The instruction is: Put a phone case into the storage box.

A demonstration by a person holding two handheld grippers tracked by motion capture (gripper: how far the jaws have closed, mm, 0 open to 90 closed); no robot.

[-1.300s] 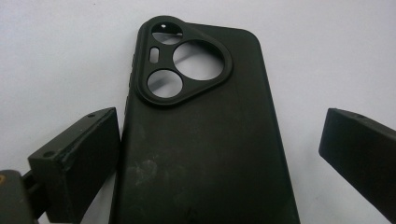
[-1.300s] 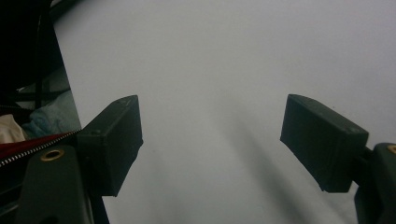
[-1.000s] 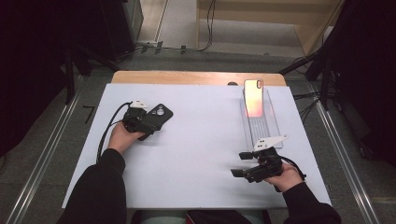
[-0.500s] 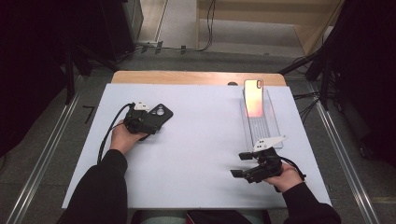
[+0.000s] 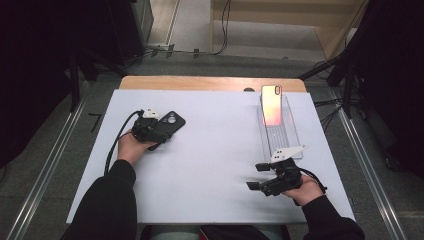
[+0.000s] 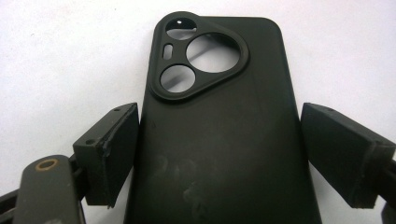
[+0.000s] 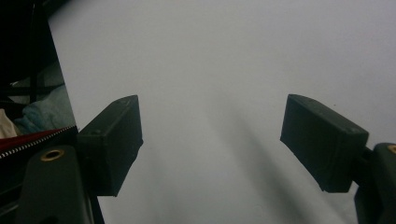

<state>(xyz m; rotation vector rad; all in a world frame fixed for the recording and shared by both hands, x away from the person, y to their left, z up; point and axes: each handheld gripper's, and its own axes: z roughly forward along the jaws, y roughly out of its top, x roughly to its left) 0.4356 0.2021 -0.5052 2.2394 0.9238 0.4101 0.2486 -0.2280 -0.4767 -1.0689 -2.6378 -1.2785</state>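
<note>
A black phone case (image 5: 171, 124) lies back up on the white table, its triangular camera cut-out facing away from my left gripper (image 5: 160, 132). In the left gripper view the case (image 6: 219, 93) fills the gap between the two pads of my left gripper (image 6: 219, 154). Its jaws have just been closing, and both pads now sit against the case's long edges. My right gripper (image 5: 256, 176) rests near the front right of the table, jaws wide apart. In the right gripper view, bare table surface lies between the pads of my right gripper (image 7: 212, 144).
A phone (image 5: 271, 104) with a pinkish reflective face leans upright at the far end of a clear stand (image 5: 281, 135) at the back right. A wooden strip (image 5: 210, 83) borders the far edge of the white table (image 5: 215, 165). Cables run across the floor beyond.
The left jaws have drawn in slightly onto the case. Both hands and the case stay in place.
</note>
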